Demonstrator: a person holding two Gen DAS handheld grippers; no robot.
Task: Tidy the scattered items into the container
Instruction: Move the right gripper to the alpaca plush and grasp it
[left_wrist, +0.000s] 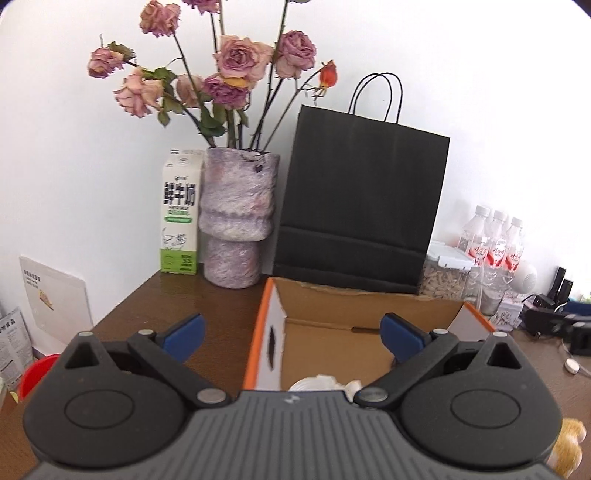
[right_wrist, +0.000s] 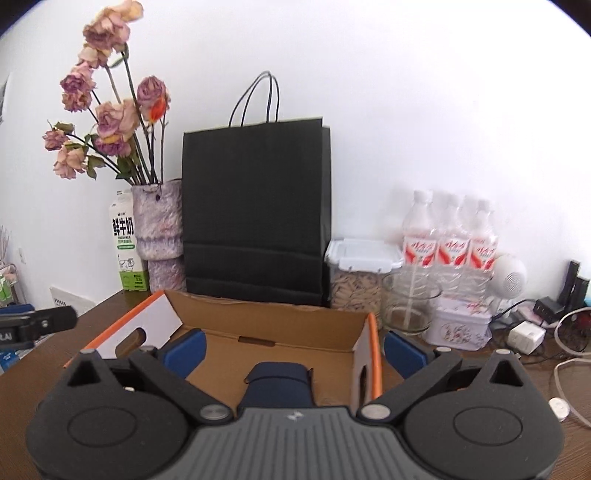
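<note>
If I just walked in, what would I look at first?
Probably the tall black paper bag standing against the wall, right behind the open cardboard box. Beside it on the left, faded pink roses rise from a fuzzy purple vase. Up close, the left gripper and right gripper gape open, holding nothing.

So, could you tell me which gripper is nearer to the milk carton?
Left. The left gripper hangs over the box's left side, nearer the milk carton. The right gripper is over the box's right half, further away.
</note>
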